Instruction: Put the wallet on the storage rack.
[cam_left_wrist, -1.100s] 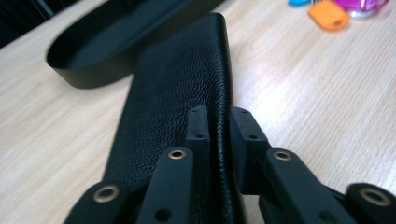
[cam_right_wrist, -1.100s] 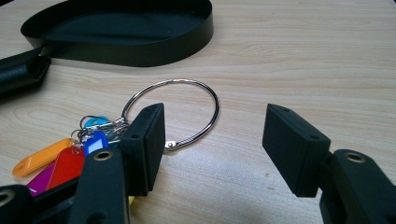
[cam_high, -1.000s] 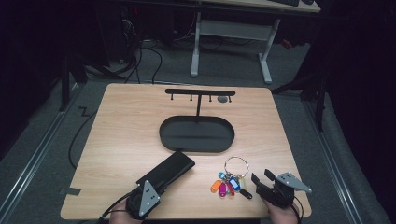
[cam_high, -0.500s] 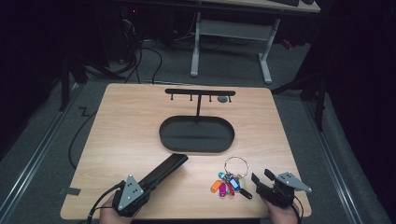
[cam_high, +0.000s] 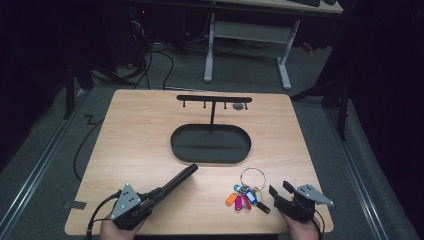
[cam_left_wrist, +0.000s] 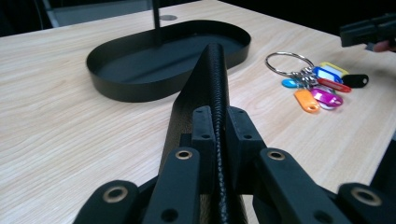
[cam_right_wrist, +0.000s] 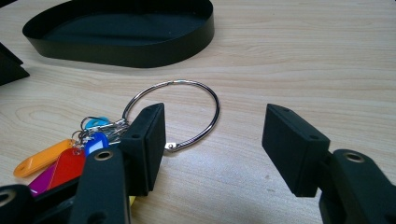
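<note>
My left gripper (cam_high: 154, 195) (cam_left_wrist: 219, 128) at the table's near left is shut on a flat black case (cam_high: 178, 180) (cam_left_wrist: 211, 70) with a stitched edge. The case stands on edge and points toward the black oval tray (cam_high: 176, 146) (cam_left_wrist: 140, 88). A metal key ring (cam_high: 252, 178) (cam_right_wrist: 212, 100) with several coloured tags (cam_high: 244, 198) (cam_right_wrist: 60, 158) lies on the wood at the near right. My right gripper (cam_high: 280, 189) (cam_right_wrist: 217, 144) is open just right of the tags, low over the table. Its left pad (cam_right_wrist: 149, 140) sits at the ring's edge, and nothing is gripped.
A black T-shaped stand with small hooks (cam_high: 214, 98) rises from the tray's far side. The wooden table (cam_high: 135, 130) has bare room on its left half and far corners. Beyond it are a dark floor, cables and a desk frame (cam_high: 245, 35).
My left gripper has shifted left and lifted a little with the case, which now looks narrower, turned on edge. The right gripper and the keys have not moved.
</note>
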